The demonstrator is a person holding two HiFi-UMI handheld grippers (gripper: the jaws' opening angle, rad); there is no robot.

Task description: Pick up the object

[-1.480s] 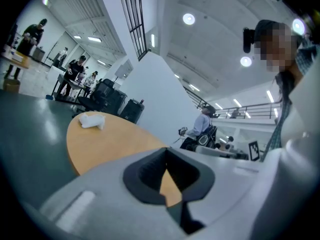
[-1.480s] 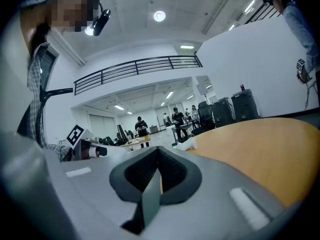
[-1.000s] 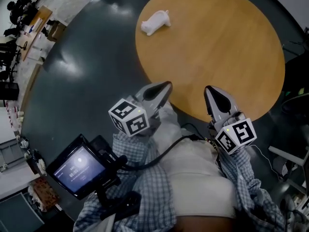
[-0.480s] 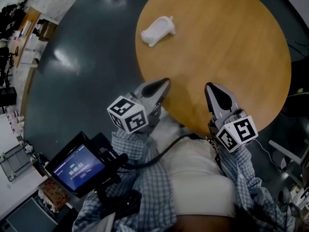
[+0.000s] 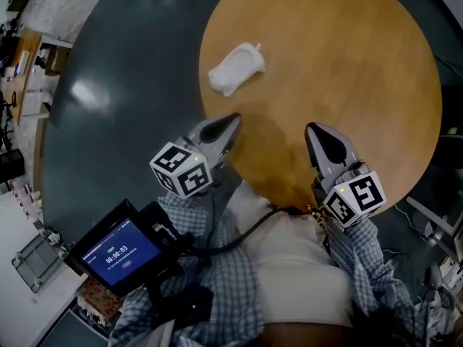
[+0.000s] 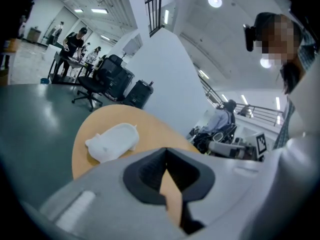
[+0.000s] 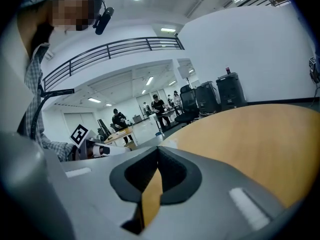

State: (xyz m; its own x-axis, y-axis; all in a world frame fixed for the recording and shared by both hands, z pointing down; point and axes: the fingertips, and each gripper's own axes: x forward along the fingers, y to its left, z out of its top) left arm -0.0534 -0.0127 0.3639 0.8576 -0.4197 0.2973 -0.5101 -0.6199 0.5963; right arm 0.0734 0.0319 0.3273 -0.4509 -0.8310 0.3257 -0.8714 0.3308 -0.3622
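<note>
A small white animal-shaped object [image 5: 236, 69] lies on its side near the left edge of the round wooden table [image 5: 347, 63]. My left gripper [image 5: 230, 121] hovers at the table's near-left rim, a short way below the object, and is shut with nothing in it. In the left gripper view the object [image 6: 112, 142] lies ahead and to the left of the shut jaws [image 6: 166, 151]. My right gripper [image 5: 318, 132] is over the table's near edge, far to the right of the object. It [image 7: 158, 151] is shut and holds nothing, with bare tabletop [image 7: 250, 134] beyond it.
A dark green floor [image 5: 123, 121] surrounds the table. A mounted screen [image 5: 116, 250] sits at the person's lower left. Office chairs [image 6: 100, 84] and people stand far off beyond the table. Black cases [image 7: 220, 96] line the white wall.
In the head view the table and white object have slid slightly lower and closer. The left gripper has drifted a little left and up. Both grippers stay shut.
</note>
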